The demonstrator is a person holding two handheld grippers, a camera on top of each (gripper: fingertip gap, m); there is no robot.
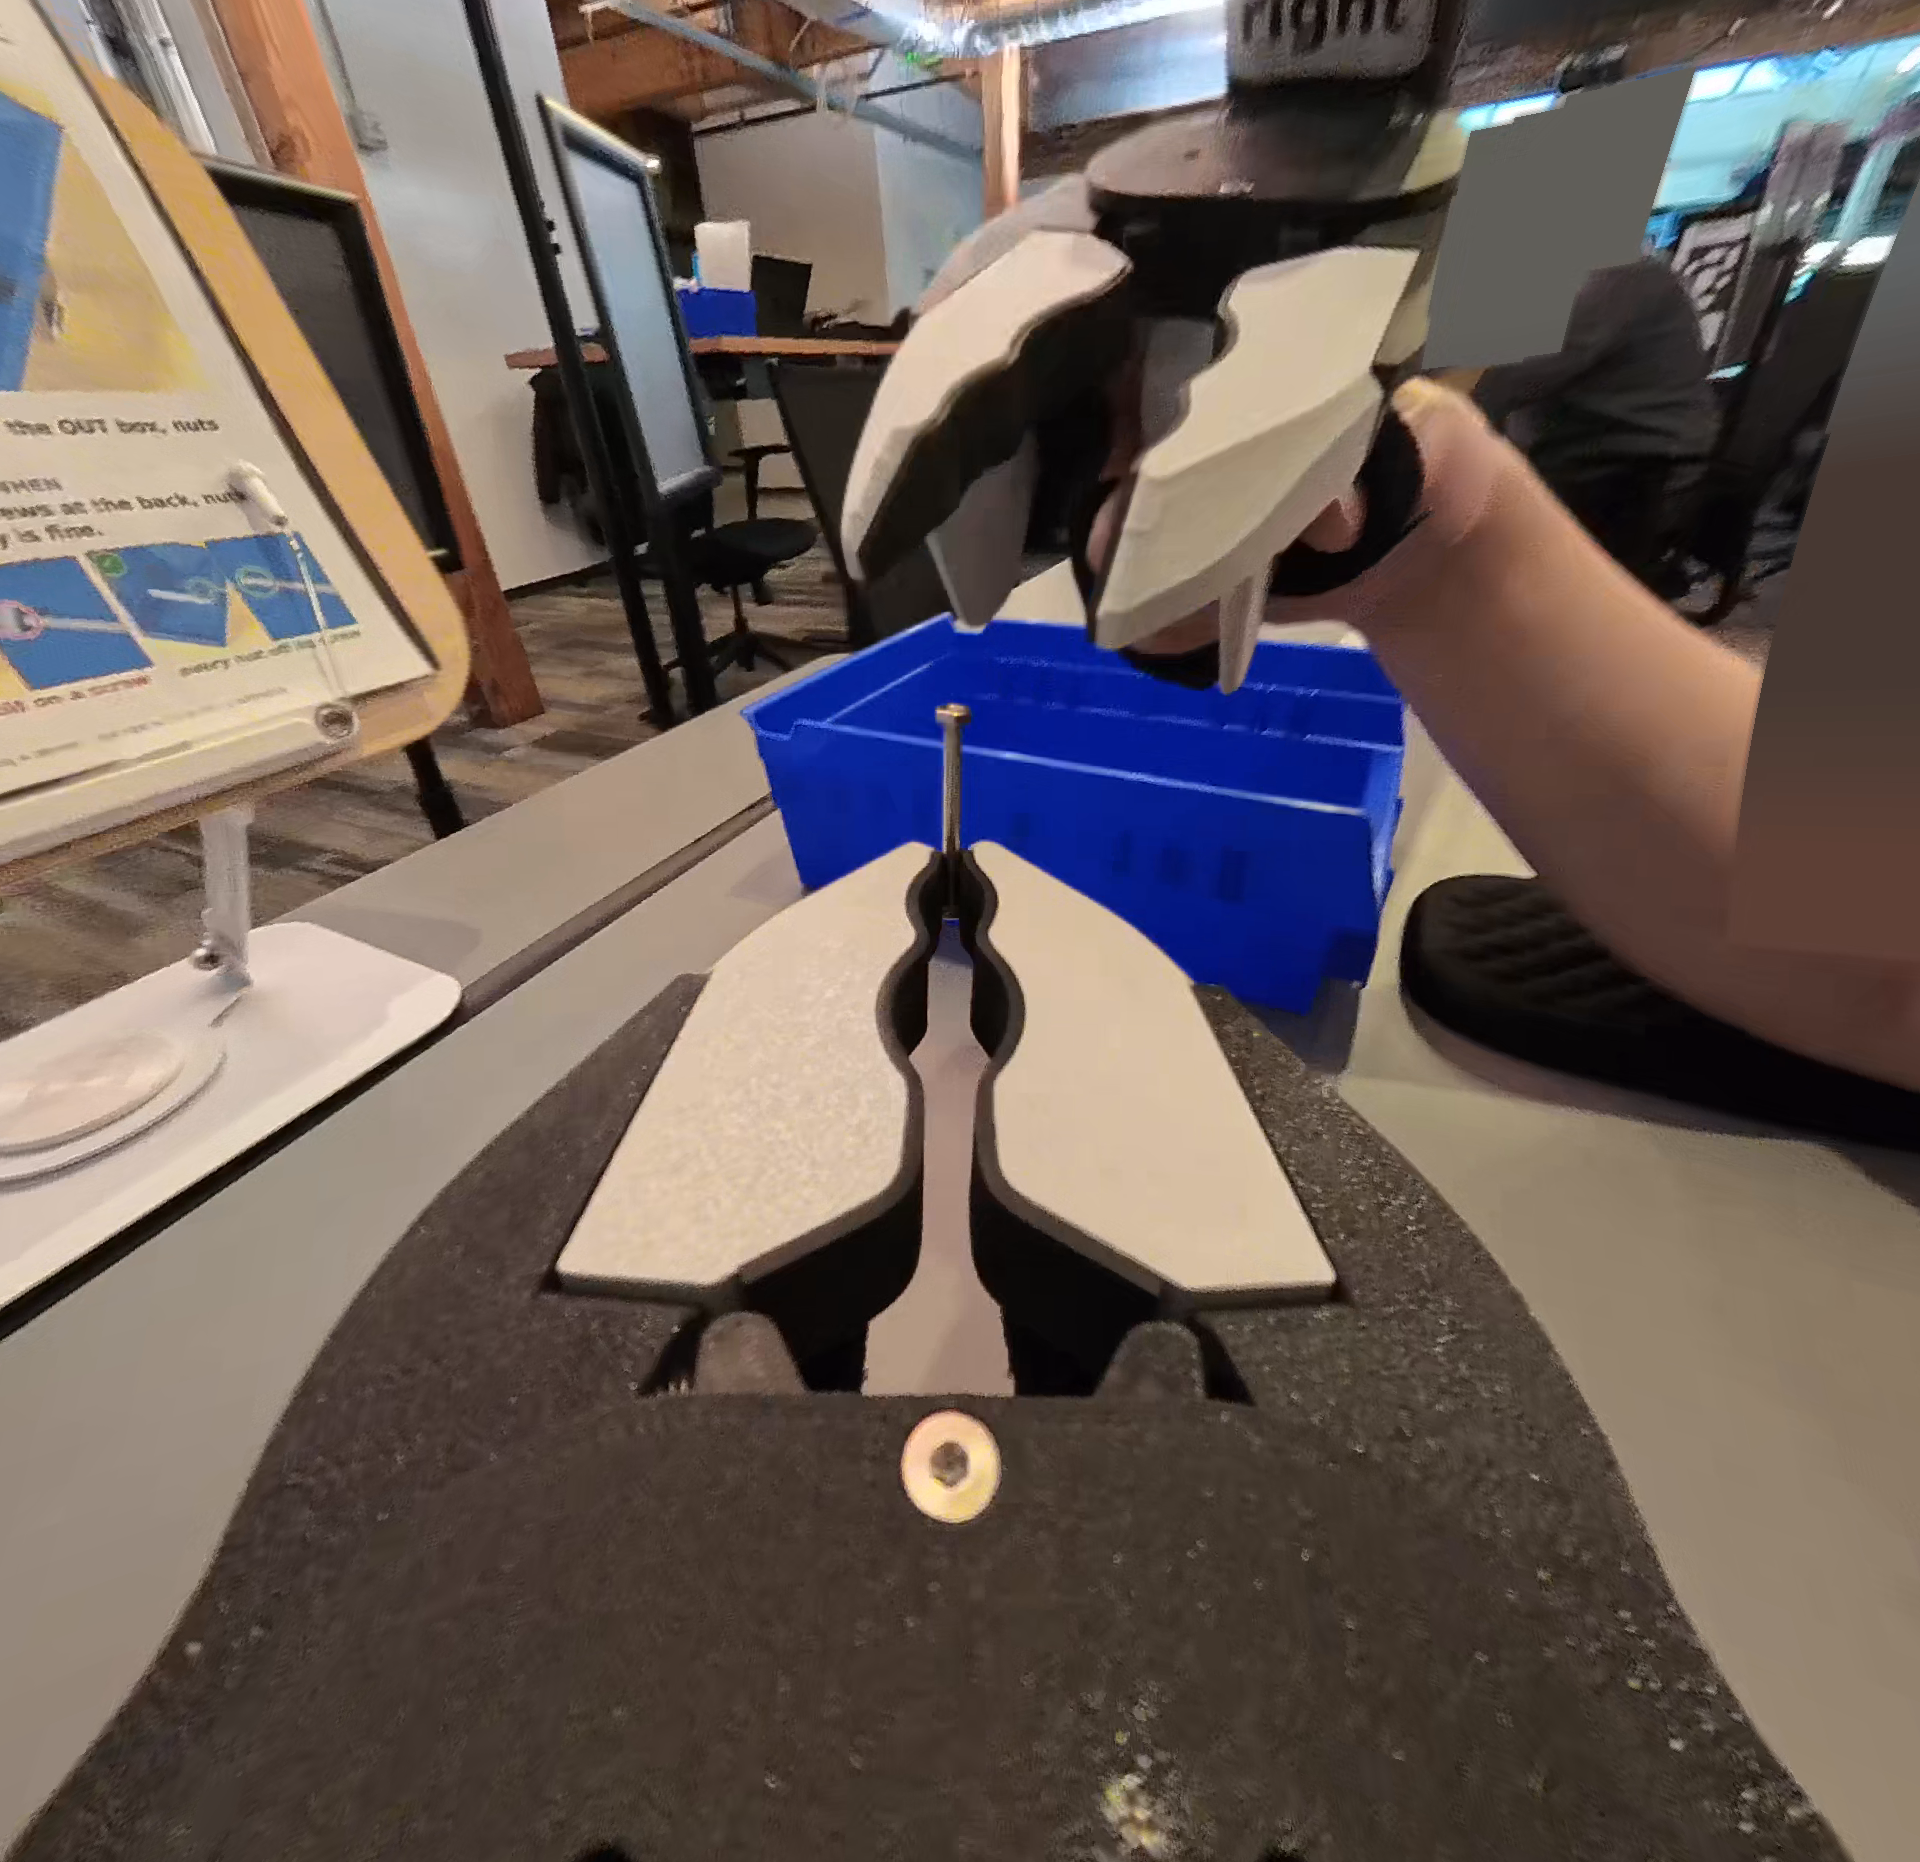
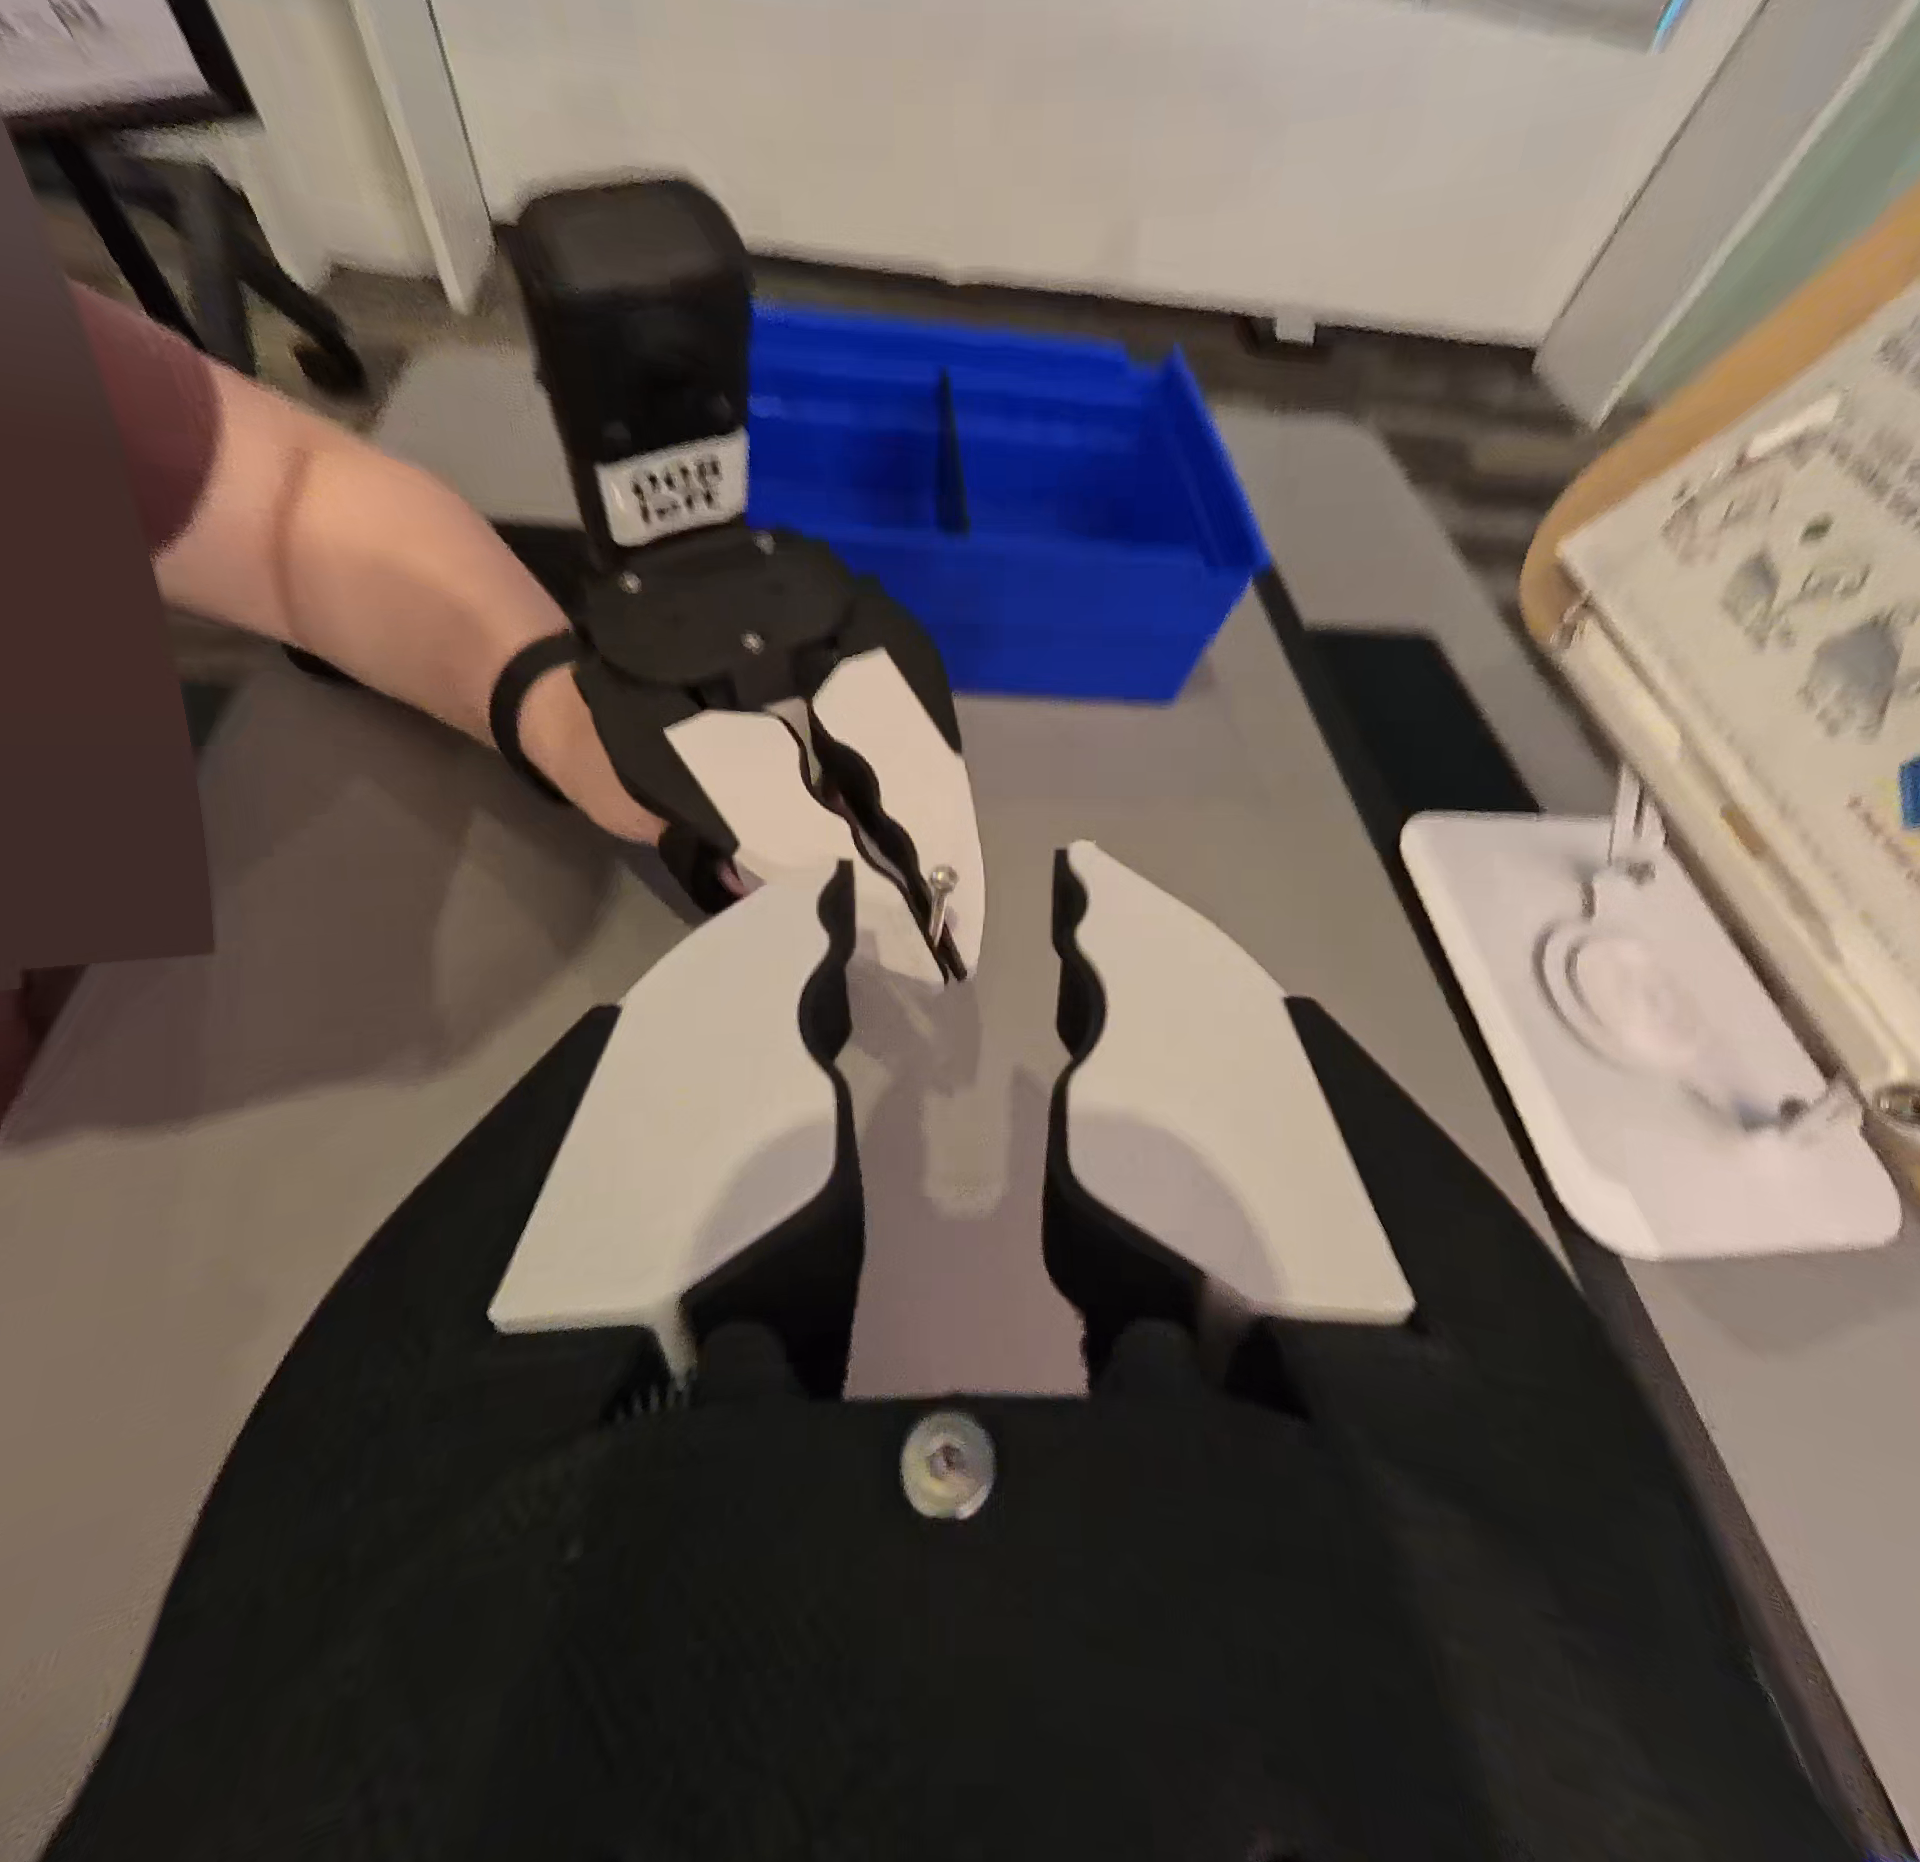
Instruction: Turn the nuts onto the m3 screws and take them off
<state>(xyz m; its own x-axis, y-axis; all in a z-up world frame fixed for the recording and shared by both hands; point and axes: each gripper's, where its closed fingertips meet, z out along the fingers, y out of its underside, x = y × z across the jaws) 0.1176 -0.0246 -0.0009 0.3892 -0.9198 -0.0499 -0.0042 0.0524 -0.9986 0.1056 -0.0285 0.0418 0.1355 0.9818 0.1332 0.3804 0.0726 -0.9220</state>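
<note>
Grey desk (image 1: pixel 582 908) holds a blue bin (image 1: pixel 1091 825). Left claw (image 1: pixel 951 862) pinches an upright screw (image 1: pixel 952 773); right claw (image 2: pixel 951 877) hangs released above it.

A grey table (image 2: pixel 1143 773) carries a blue plastic bin (image 2: pixel 1039 586) with an inner divider, standing at its far side. Beside it rests the white base (image 2: pixel 1621 1043) of a stand holding an instruction sheet, and a black ribbed pad (image 1: pixel 1538 971) (partly under a forearm) lies near the bin.
</note>
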